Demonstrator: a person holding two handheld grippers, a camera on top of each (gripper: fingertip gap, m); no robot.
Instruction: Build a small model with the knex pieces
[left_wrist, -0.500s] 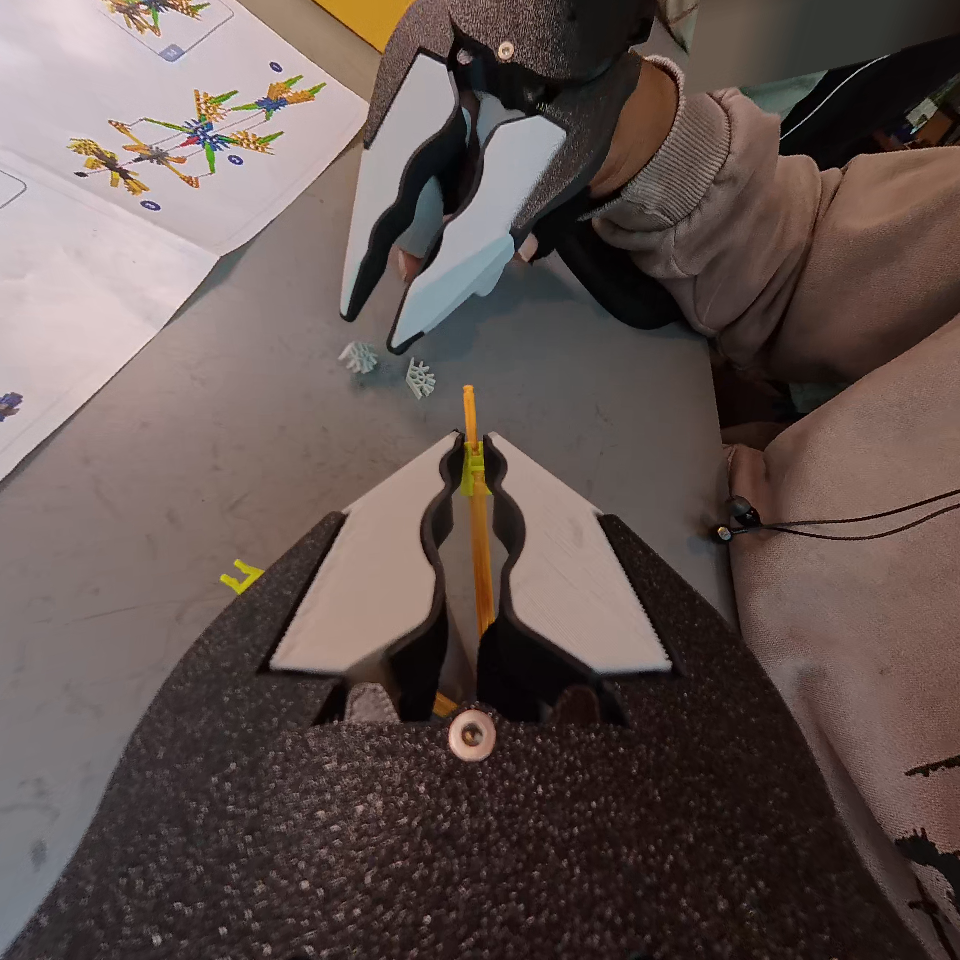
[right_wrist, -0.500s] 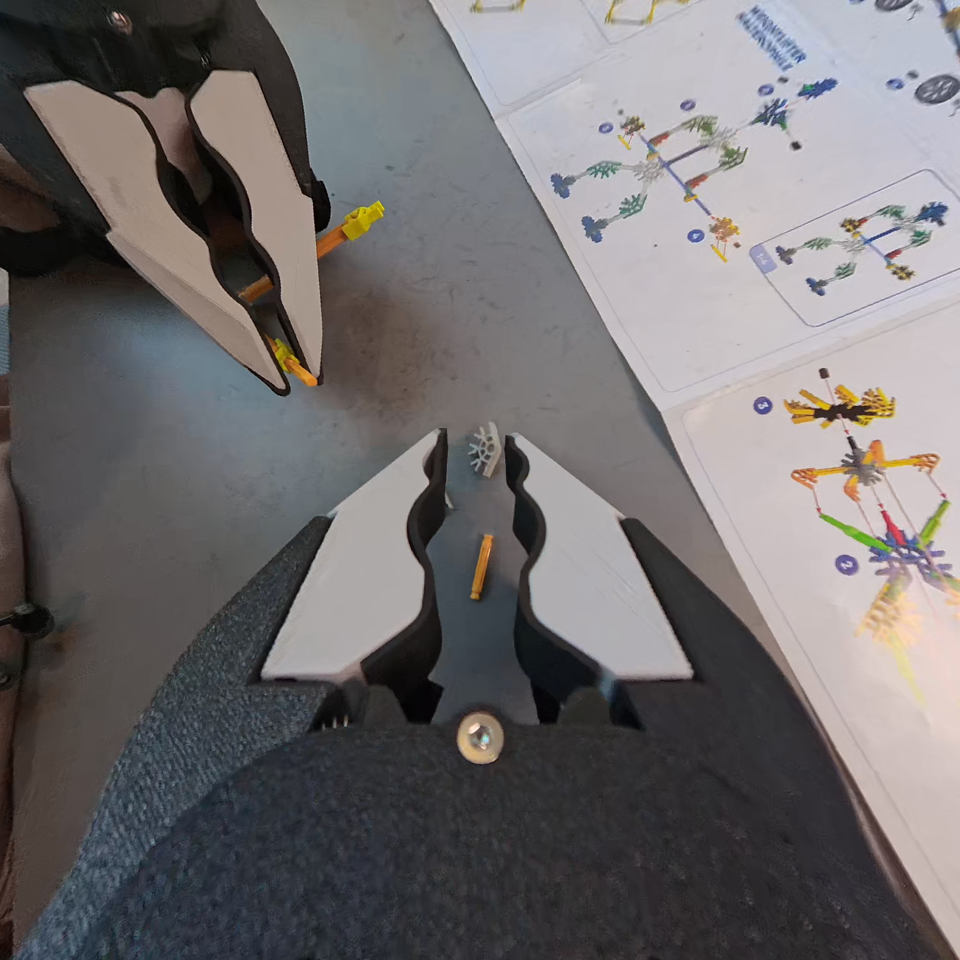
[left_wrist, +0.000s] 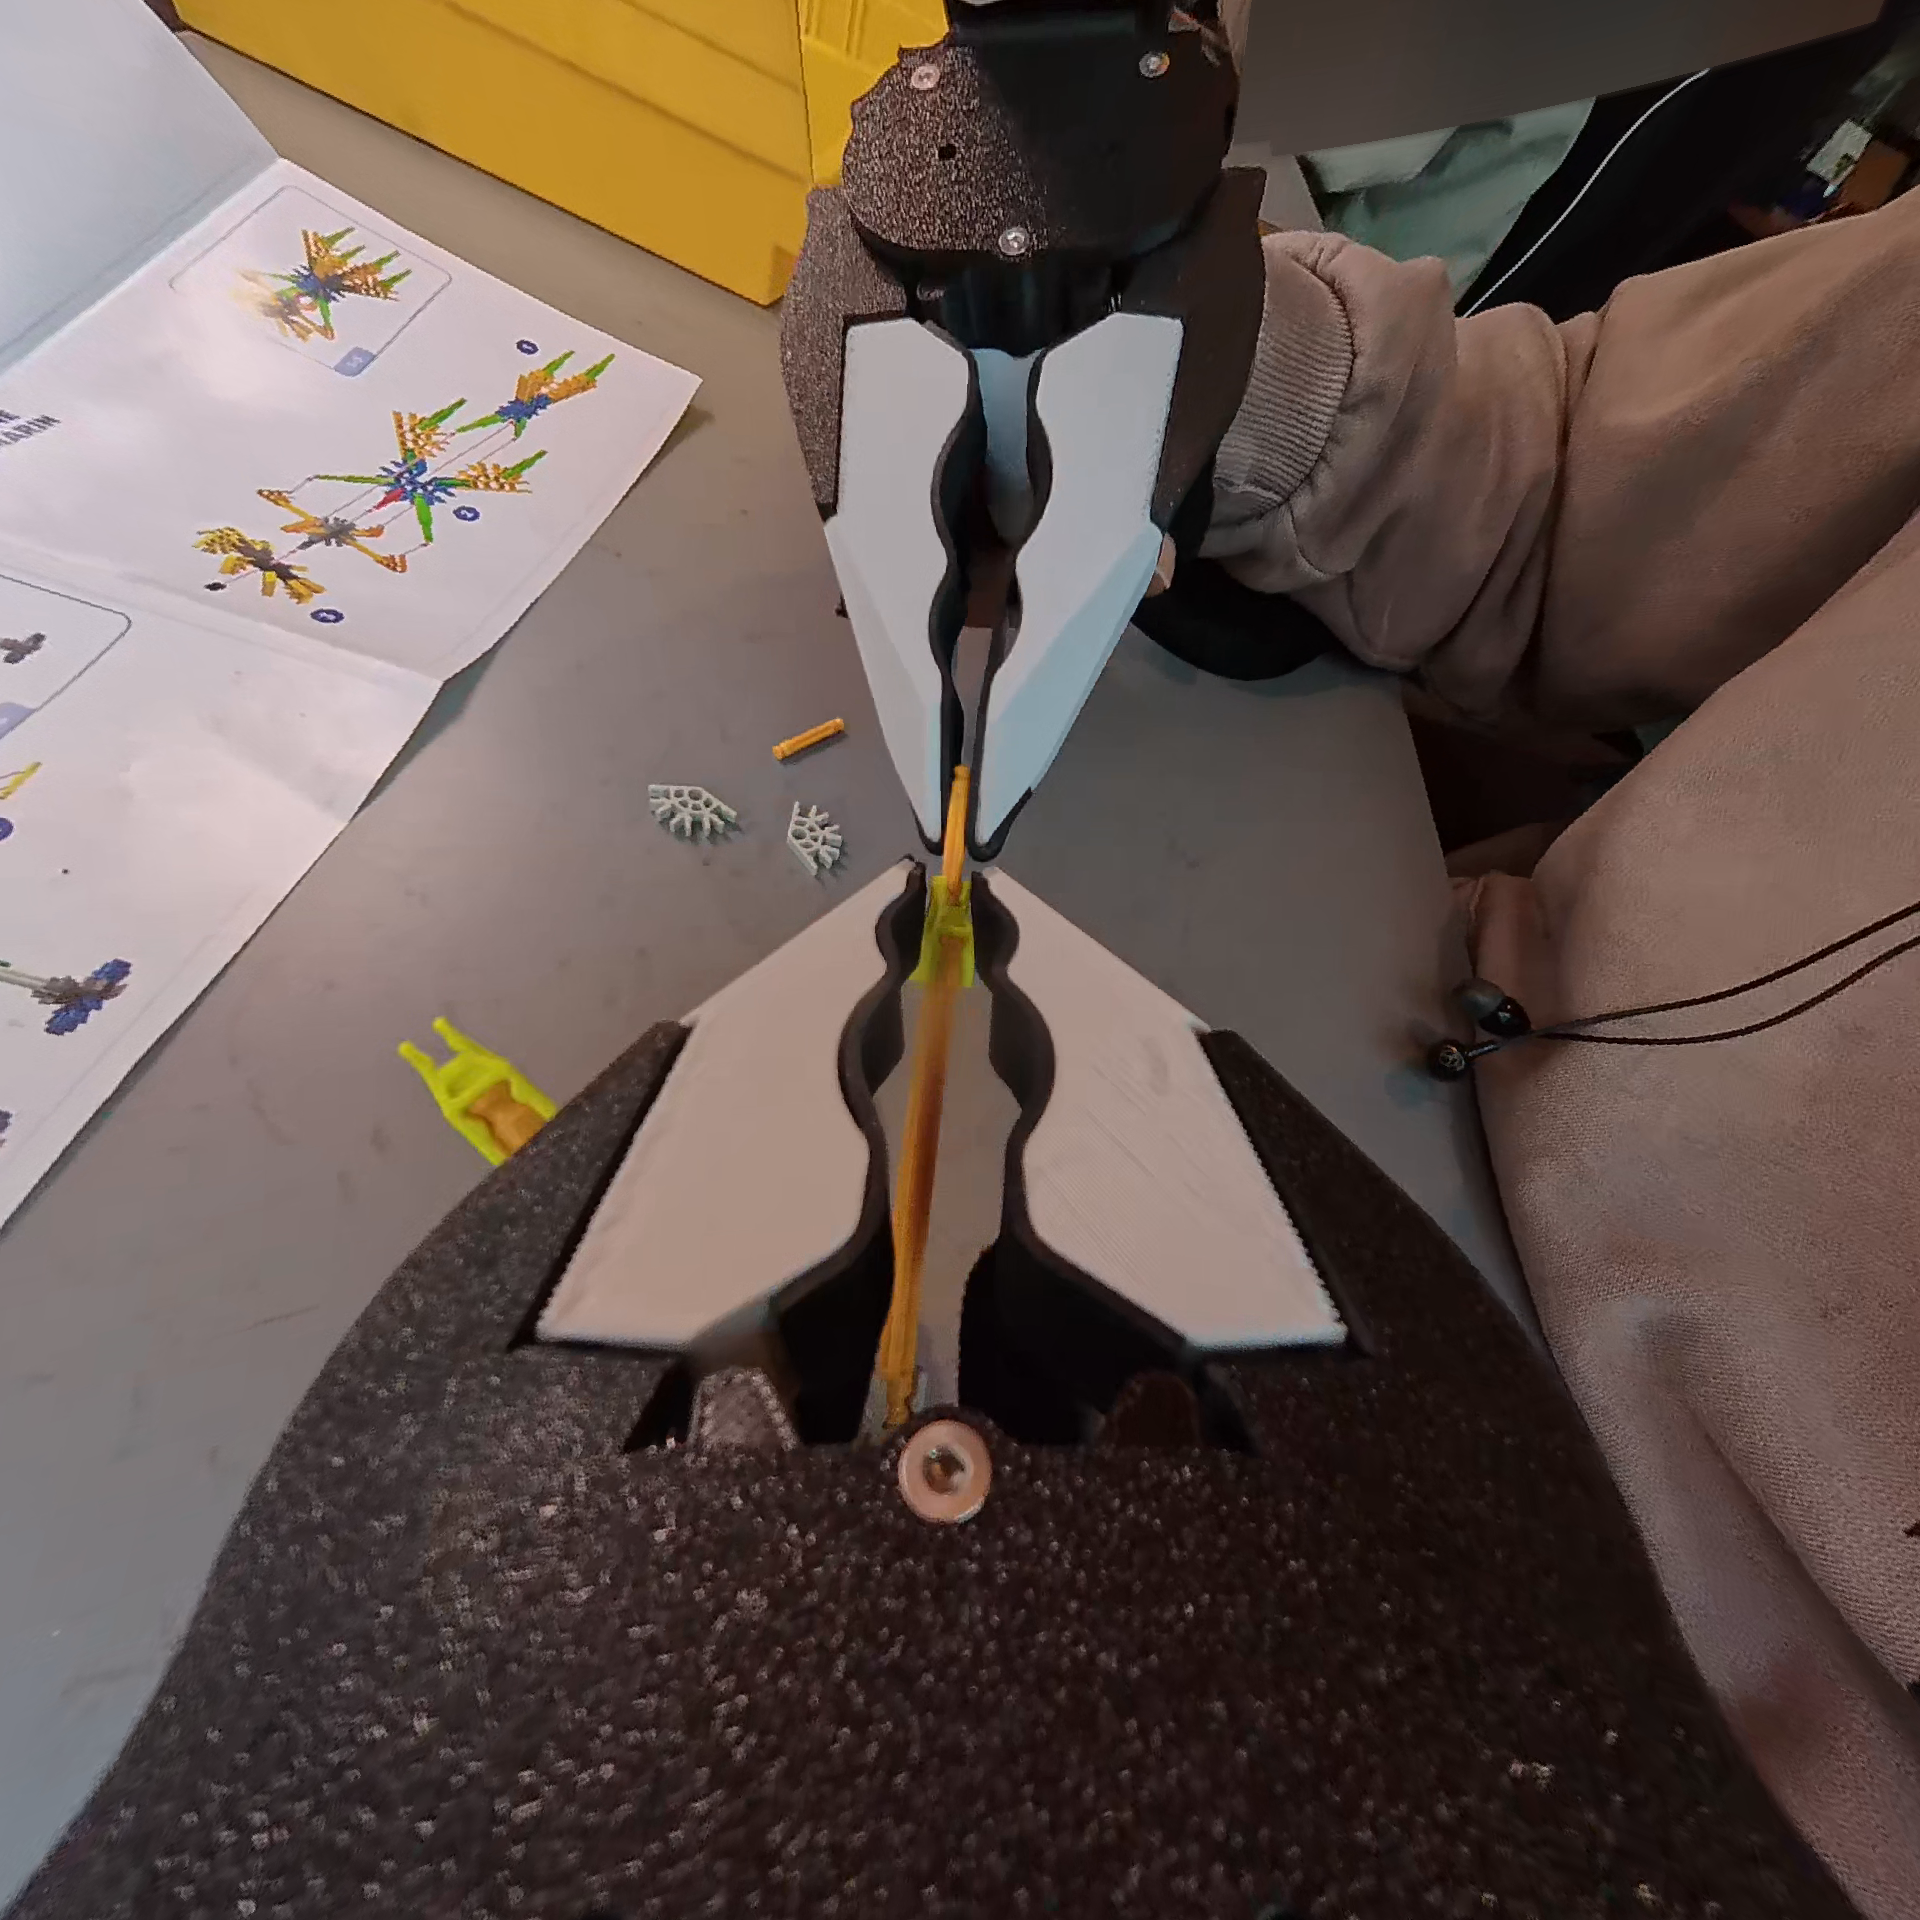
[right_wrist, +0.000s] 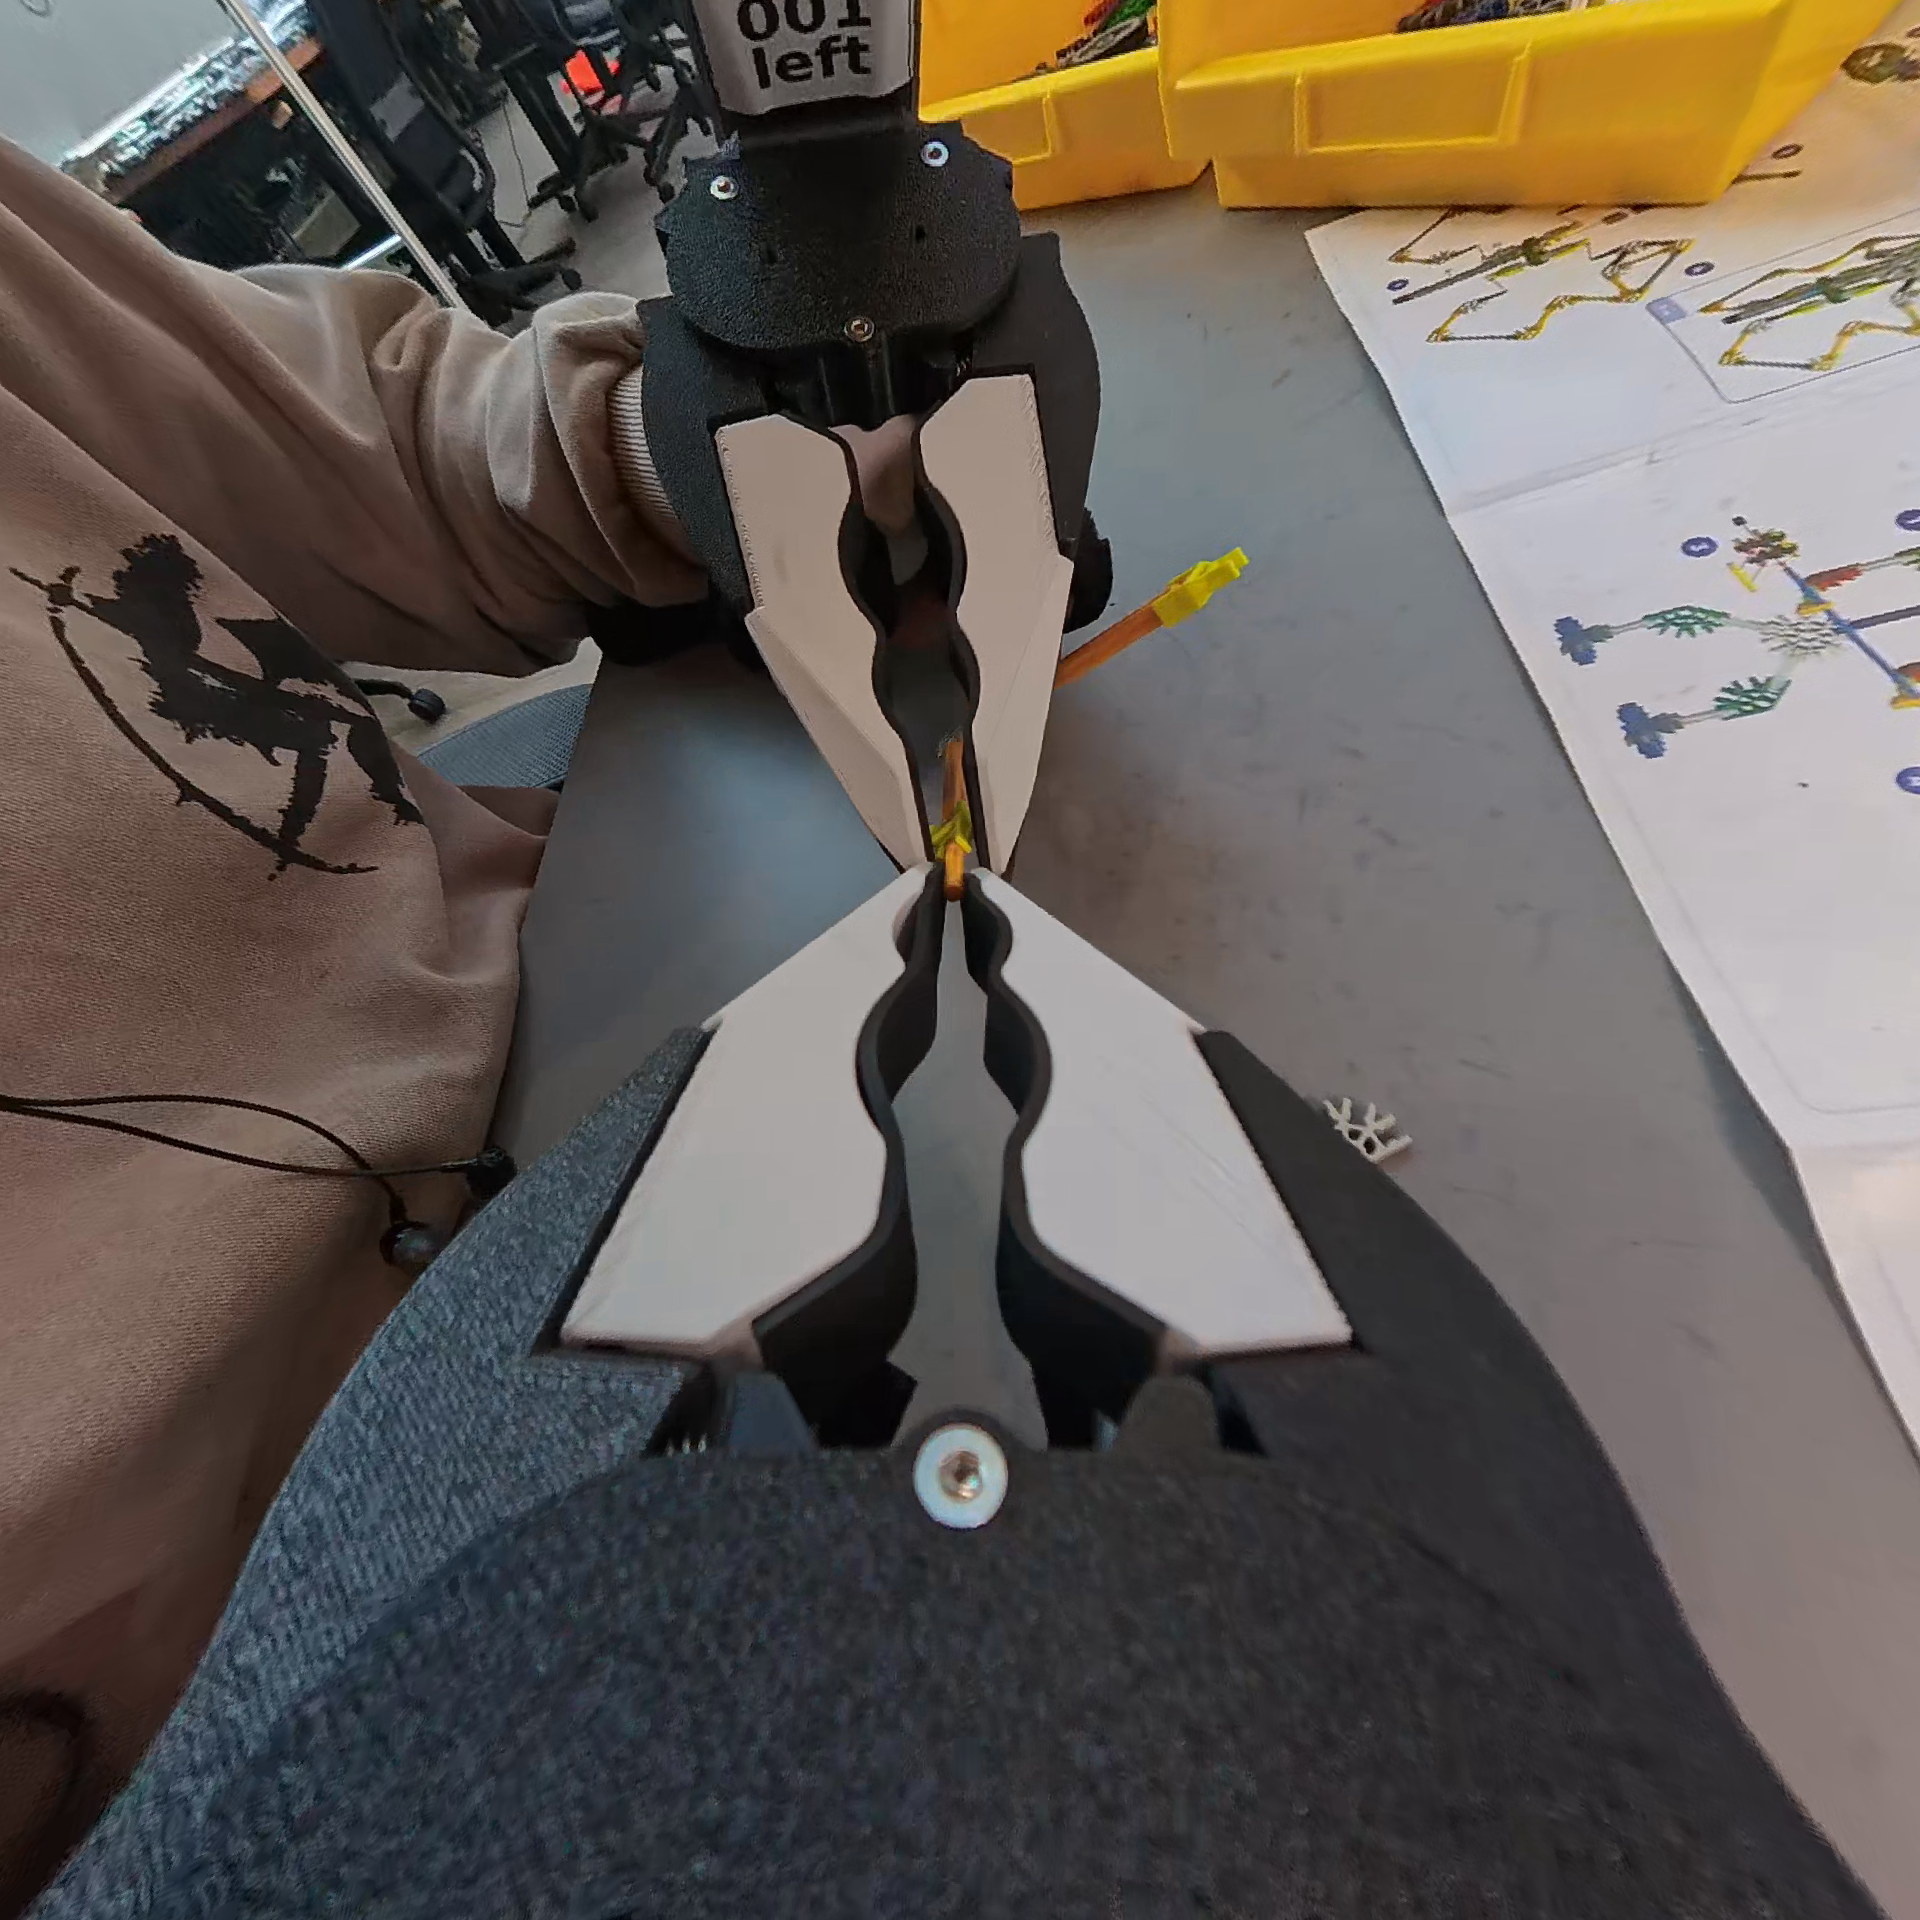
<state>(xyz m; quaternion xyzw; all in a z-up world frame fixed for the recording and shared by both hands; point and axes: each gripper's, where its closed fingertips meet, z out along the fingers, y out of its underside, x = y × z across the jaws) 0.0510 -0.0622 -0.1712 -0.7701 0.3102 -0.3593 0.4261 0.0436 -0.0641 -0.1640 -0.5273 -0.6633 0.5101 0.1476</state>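
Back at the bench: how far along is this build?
Done: a yellow connector sits on the orange rod. In hand: left hand-held gripper clamps that rod, right hand-held gripper pinches its tip. Left: two grey connectors and a short orange rod lie loose.

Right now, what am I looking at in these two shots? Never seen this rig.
Two hand-held grippers, no robot arm; a person in a beige sleeve works them. Each carries a camera looking along its fingers, so each picture shows its own gripper below and the other one opposite. The left gripper is shut on an orange rod with a yellow clip. The right gripper pinches the rod's tip. On the grey table: two grey snowflake-shaped pieces, a short orange peg, an instruction sheet, yellow bins.
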